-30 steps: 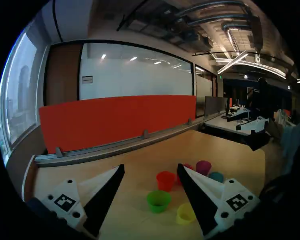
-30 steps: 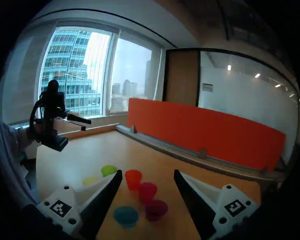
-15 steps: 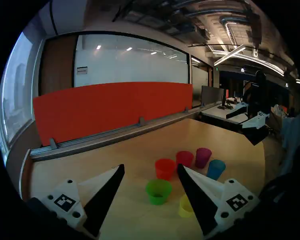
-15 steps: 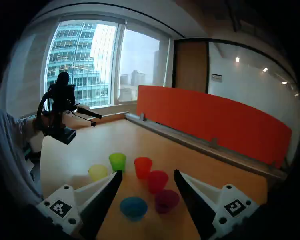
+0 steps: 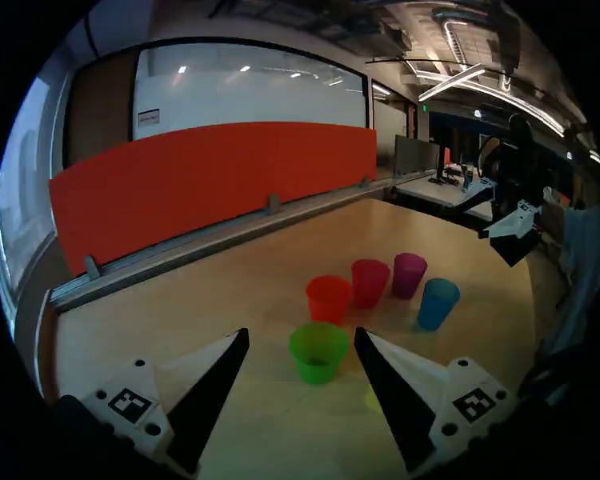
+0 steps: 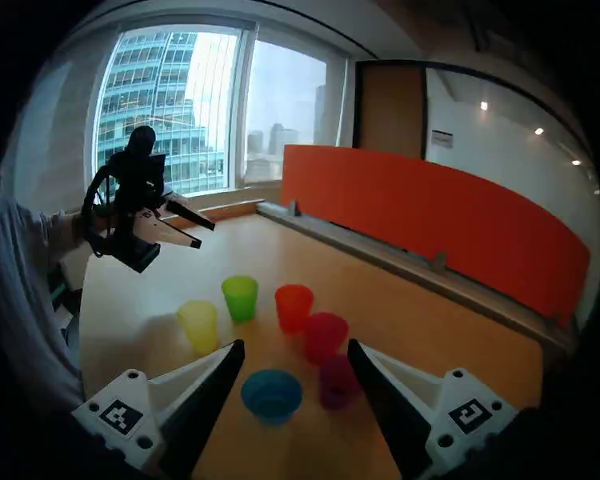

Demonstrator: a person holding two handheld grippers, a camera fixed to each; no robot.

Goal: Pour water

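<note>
Ahead of your left gripper (image 5: 300, 330), spread wide and empty, stands the green cup (image 5: 318, 352); your right gripper (image 6: 294, 342), equally open, frames the blue cup (image 6: 271, 395). All cups cluster mid-desk (image 5: 180, 304), well off the orange partition (image 5: 212, 176) edge. With nothing gripped or tilted, I judge that pouring hasn't started.

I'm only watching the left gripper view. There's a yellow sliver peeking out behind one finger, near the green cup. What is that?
Observer: A yellow cup, upright, beside the green cup. The right gripper view shows it whole.
Operator: Where is the other hand-held gripper aiming?
Observer: The right hand-held gripper is open, and the blue cup shows between its spread fingers, untouched.
Operator: Who holds mine?
Observer: A person in a light sleeve grips the left hand-held gripper, its fingers apart.
</note>
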